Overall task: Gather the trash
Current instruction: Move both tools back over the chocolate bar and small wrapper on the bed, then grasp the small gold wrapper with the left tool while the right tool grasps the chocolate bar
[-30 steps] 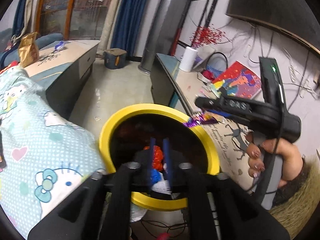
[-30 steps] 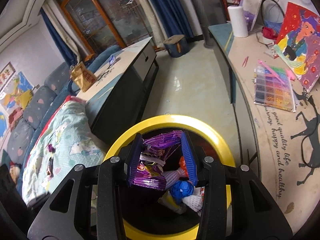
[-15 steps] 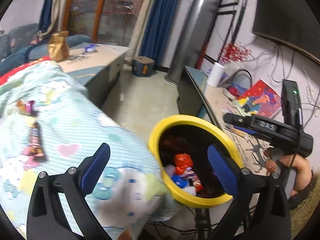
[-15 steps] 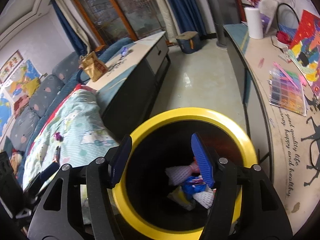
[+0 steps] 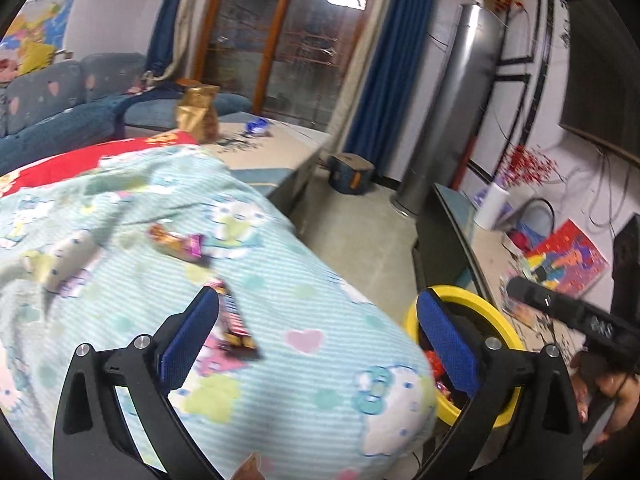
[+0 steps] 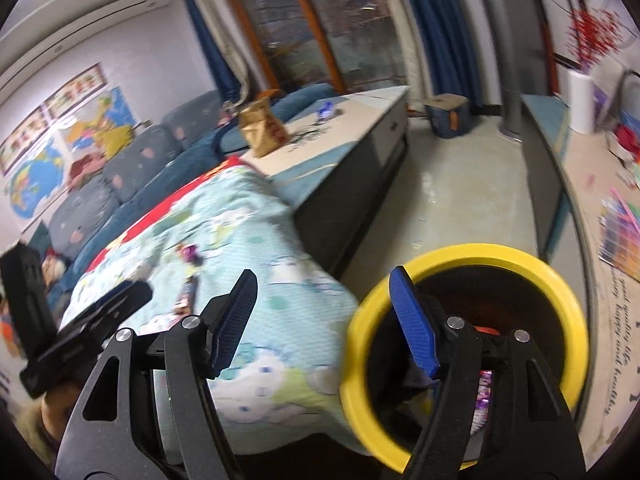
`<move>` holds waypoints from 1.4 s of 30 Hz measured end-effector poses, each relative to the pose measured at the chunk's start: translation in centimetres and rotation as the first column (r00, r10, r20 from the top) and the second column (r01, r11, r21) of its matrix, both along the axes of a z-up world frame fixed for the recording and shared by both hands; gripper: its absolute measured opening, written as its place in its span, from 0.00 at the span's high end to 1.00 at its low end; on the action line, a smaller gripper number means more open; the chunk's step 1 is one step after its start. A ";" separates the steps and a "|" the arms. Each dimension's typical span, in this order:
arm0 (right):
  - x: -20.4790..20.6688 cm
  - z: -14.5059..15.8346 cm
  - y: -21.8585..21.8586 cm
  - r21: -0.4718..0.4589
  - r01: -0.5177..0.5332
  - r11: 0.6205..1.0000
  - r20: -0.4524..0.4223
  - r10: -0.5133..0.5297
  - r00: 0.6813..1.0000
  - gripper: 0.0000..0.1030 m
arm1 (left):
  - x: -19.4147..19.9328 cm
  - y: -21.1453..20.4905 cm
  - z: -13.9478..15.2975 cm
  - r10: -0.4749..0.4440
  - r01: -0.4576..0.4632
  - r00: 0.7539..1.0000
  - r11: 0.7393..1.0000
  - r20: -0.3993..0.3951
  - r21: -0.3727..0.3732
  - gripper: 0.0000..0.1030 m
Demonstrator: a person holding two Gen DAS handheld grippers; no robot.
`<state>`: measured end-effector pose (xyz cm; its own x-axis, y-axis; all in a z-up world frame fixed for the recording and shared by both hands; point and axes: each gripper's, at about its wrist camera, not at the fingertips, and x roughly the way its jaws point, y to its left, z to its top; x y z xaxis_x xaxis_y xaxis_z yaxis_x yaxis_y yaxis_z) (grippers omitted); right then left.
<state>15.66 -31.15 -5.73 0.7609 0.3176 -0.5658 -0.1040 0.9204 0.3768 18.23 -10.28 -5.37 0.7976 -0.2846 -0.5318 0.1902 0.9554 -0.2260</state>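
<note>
Left wrist view: the left gripper [image 5: 318, 330] is hanging over the blanket [image 5: 280, 280], fingers spread wide, holding nothing.
Candy wrappers: a dark wrapper [image 5: 236, 326] is lying between the fingers; another wrapper [image 5: 176, 242] is lying farther away.
Right gripper [image 6: 324, 320]: spread wide, holding nothing.
Yellow trash bin [image 6: 560, 292]: sitting right of the blanket, with trash inside.

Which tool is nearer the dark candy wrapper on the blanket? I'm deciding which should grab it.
Left. The left tool hangs open with the dark candy wrapper just inside its left finger. The right tool, also open, sits farther back, beside the yellow bin.
</note>
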 end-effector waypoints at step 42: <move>6.8 -6.5 21.2 -0.131 -0.406 0.904 -0.223 0.373 0.901 0.77 | 13.7 14.2 -7.8 0.121 -0.216 0.942 0.933 -0.313 -0.289 0.50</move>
<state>22.46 -9.94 -12.25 0.4699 0.4530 -0.7576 -0.4100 0.8721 0.2671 31.94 3.89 -13.16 0.6762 -0.3496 -0.6485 -0.0854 0.8370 -0.5404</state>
